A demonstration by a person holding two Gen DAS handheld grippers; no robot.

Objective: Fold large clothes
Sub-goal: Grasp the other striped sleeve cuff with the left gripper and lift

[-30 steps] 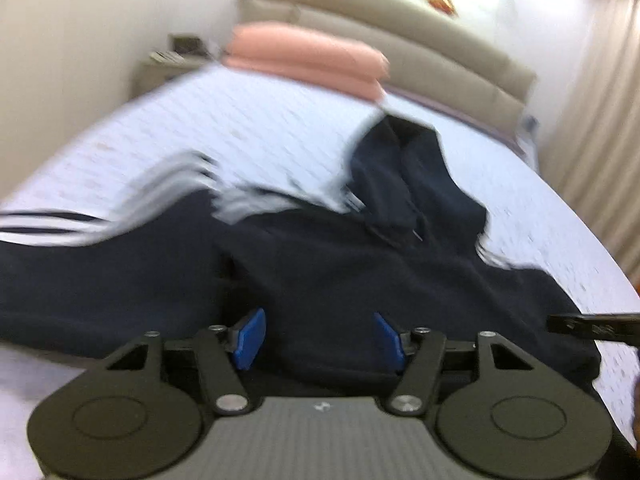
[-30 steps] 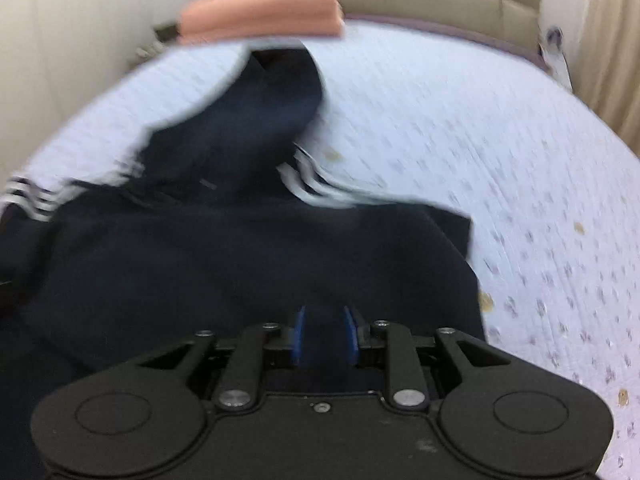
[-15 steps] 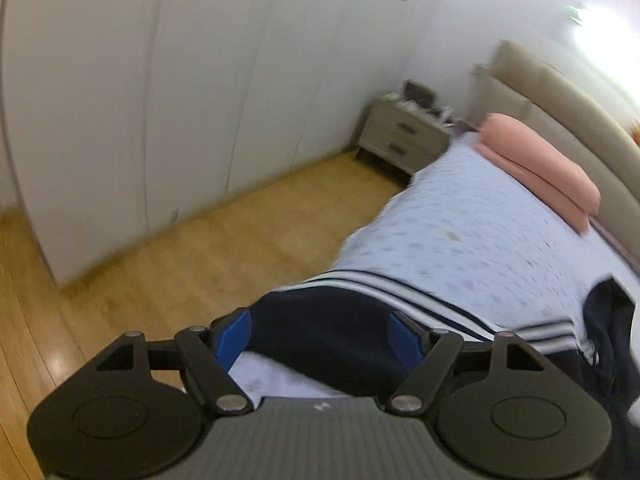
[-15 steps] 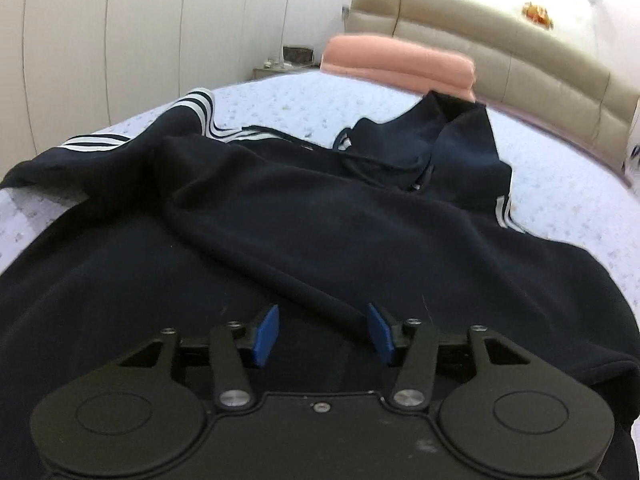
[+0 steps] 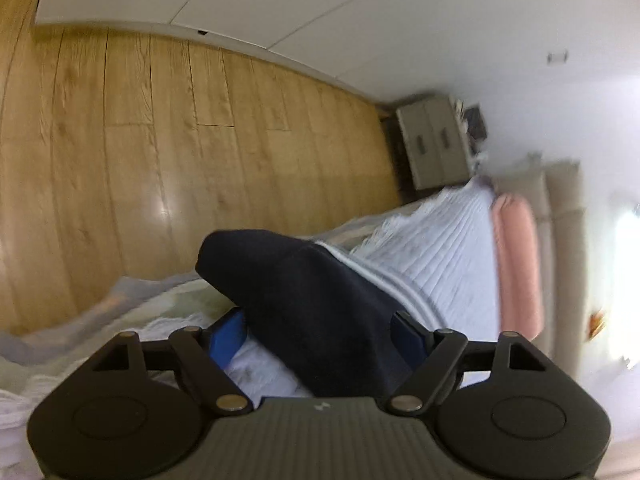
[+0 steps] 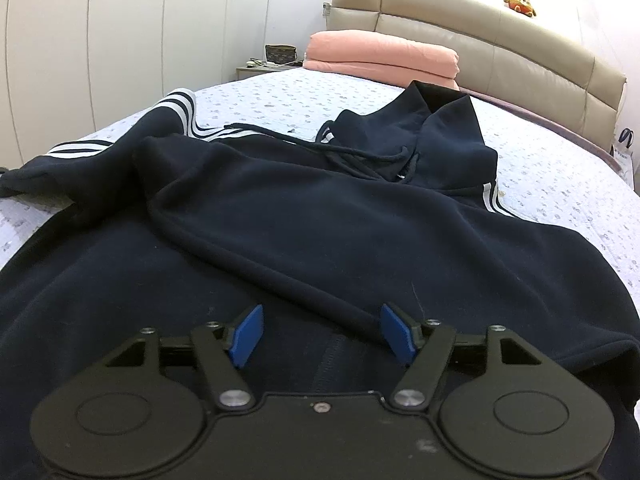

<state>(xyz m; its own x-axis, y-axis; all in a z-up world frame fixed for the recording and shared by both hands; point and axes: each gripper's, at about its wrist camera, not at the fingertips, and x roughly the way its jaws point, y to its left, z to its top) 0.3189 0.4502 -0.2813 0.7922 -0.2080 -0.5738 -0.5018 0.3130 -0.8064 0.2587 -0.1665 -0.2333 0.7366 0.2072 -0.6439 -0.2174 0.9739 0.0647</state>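
A dark navy hoodie [image 6: 320,208] with white stripes lies spread on the bed, its hood [image 6: 436,136] toward the pillows. In the right wrist view my right gripper [image 6: 322,328] hovers low over the hoodie's body. Its jaws are opening, and a folded edge of fabric runs between the blue pads [image 6: 248,332] without being pinched. In the left wrist view my left gripper [image 5: 318,328] is rolled sideways at the bed's edge. The hoodie's sleeve [image 5: 304,280] lies between its jaws, which are closing a little; the pads stand beside the cloth, not pressing it.
Pink pillows [image 6: 380,54] lie against a beige headboard [image 6: 500,40]. The patterned bed cover [image 6: 560,184] surrounds the hoodie. Beside the bed are a wooden floor [image 5: 160,140], a nightstand [image 5: 436,148] and white wardrobe doors [image 6: 100,40].
The left gripper swung from over the hoodie's body out to the sleeve at the bed's edge and rolled sideways. The right jaws went from nearly shut over dark fabric to wide apart.
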